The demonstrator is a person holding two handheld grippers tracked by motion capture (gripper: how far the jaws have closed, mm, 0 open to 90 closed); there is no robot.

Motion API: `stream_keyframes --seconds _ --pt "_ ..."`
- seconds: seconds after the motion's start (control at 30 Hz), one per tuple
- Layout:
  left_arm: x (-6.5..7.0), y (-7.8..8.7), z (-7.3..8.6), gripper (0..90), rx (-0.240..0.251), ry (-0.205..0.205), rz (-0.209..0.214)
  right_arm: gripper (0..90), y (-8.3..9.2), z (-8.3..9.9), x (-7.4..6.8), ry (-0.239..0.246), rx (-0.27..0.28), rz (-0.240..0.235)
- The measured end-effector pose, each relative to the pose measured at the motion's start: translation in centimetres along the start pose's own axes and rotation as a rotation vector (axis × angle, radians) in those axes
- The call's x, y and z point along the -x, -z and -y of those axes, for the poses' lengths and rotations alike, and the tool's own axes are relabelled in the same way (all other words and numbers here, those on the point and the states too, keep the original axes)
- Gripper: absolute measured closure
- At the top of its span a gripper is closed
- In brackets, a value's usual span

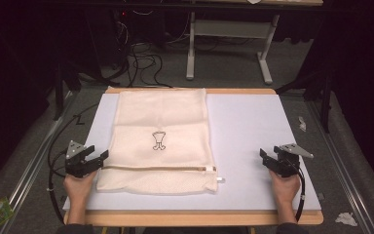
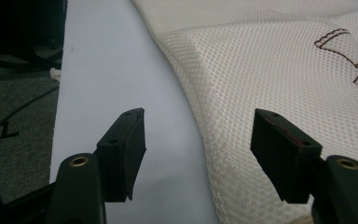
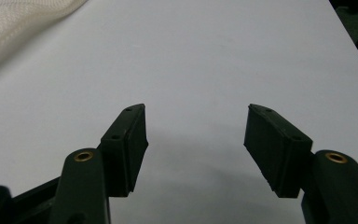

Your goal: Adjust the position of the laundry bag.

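Cream mesh bag (image 1: pixel 160 141) flat on the white surface (image 1: pixel 253 131), left of its middle, zipper edge toward the person. From above: left tongs (image 1: pixel 99 158) open, just beside the bag's left edge; right tongs (image 1: pixel 267 157) open too, well apart from the bag. Closer, along the left tongs (image 2: pixel 198 140): mesh weave and bag edge between the spread jaws (not pinched). Along the right tongs (image 3: pixel 196 135): bare surface, a bag corner (image 3: pixel 18 23) far off.
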State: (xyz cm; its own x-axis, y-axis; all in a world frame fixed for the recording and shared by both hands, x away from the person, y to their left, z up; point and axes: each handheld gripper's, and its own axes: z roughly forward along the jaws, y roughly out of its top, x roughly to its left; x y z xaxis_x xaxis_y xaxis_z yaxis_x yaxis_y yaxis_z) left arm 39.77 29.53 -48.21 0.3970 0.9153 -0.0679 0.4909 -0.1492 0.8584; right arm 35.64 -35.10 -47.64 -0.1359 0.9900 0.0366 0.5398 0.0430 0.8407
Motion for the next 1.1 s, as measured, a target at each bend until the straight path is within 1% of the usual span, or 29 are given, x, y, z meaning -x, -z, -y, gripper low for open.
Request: stream_keyframes --seconds 0.2,0.23,0.3,0.33,0.43,0.5,0.57,0.67,0.7,0.83,0.9,0.93,0.97,1.0,1.07,1.1 --pt "-0.01 0.02 0.02 36.1 0.003 0.0 0.003 39.8 -0.09 -0.03 -0.05 0.01 -0.007 -0.001" --pt "-0.04 0.05 0.02 36.1 0.003 0.001 0.004 39.4 -0.11 -0.04 -0.08 0.009 -0.011 0.003" --pt "-0.03 0.13 0.06 36.3 0.011 0.004 0.002 35.1 -0.03 -0.03 -0.07 0.003 -0.002 0.027" --pt "-0.07 0.17 0.06 37.0 0.014 0.005 0.004 33.8 0.05 -0.01 0.0 -0.014 0.007 0.037" --pt "-0.1 0.2 0.08 36.1 0.019 0.008 0.007 33.5 0.14 0.06 0.38 -0.048 0.022 0.023" --pt "-0.07 0.17 0.06 35.9 0.015 0.006 0.01 34.1 0.09 0.02 0.28 -0.032 0.011 0.016" --pt "-0.06 0.07 0.03 33.8 0.009 -0.001 0.018 35.5 0.01 -0.02 0.03 -0.013 0.002 0.021" --pt "-0.07 0.07 0.02 31.3 0.007 -0.003 0.025 37.5 0.0 -0.03 -0.01 -0.005 -0.001 0.019" --pt "-0.17 0.07 0.01 30.6 0.005 0.0 0.033 38.1 -0.06 -0.06 0.01 -0.006 -0.009 0.011" --pt "-0.11 0.07 0.0 30.0 0.005 -0.006 0.038 39.1 0.01 -0.07 -0.23 0.023 -0.011 -0.008" --pt "-0.23 0.0 -0.05 30.6 0.003 0.007 0.042 40.9 0.09 -0.09 -0.22 0.023 -0.007 -0.021" --pt "-0.23 0.0 -0.05 30.7 0.003 0.007 0.042 42.0 0.11 -0.12 -0.25 0.025 0.001 -0.024" --pt "-0.39 -0.05 -0.12 30.6 -0.008 0.021 0.042 43.8 0.13 -0.18 -0.28 0.023 0.008 -0.023" --pt "-0.42 -0.06 -0.14 30.6 -0.008 0.026 0.04 44.5 0.13 -0.26 -0.26 0.018 0.01 -0.026" --pt "-0.37 0.0 -0.19 30.8 -0.002 0.02 0.032 45.5 0.05 -0.57 -0.22 0.0 0.01 -0.047" --pt "-0.33 0.01 -0.24 30.8 -0.003 0.02 0.03 45.8 0.06 -0.72 -0.36 -0.005 0.014 -0.048"
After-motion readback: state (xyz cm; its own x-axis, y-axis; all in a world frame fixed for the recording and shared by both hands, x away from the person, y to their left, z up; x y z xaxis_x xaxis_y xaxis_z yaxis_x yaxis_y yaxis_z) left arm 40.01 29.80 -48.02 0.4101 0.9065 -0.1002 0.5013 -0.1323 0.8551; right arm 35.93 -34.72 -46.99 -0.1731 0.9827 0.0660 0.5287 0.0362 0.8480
